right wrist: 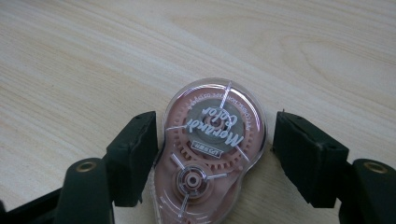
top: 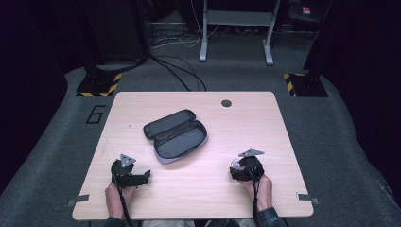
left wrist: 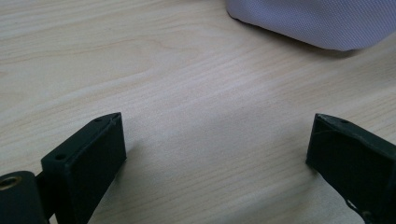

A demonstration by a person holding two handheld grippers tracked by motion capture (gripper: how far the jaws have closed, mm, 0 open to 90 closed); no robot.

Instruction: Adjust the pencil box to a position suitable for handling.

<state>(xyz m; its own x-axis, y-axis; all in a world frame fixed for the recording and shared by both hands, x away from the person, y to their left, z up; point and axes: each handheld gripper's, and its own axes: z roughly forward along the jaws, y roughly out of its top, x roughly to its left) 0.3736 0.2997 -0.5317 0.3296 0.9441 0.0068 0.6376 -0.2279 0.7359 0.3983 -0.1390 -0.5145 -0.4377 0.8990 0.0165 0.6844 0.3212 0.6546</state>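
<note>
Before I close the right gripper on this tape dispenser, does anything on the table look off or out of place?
Nothing stands out. The pink correction-tape dispenser lies flat and intact on the table, between the right gripper's jaws; a gap shows at one jaw. The pencil case lies open and undamaged mid-table. The left gripper is open over bare wood.

The pale wood-grain table point(top: 198, 189) looked smooth and matt; the pink correction-tape dispenser point(right wrist: 210, 154) had a clear, glossy plastic shell; the open grey pencil case point(top: 176, 136) showed woven cloth, finely textured; the black gripper pads point(right wrist: 133, 156) seemed dull, rubbery plastic.
</note>
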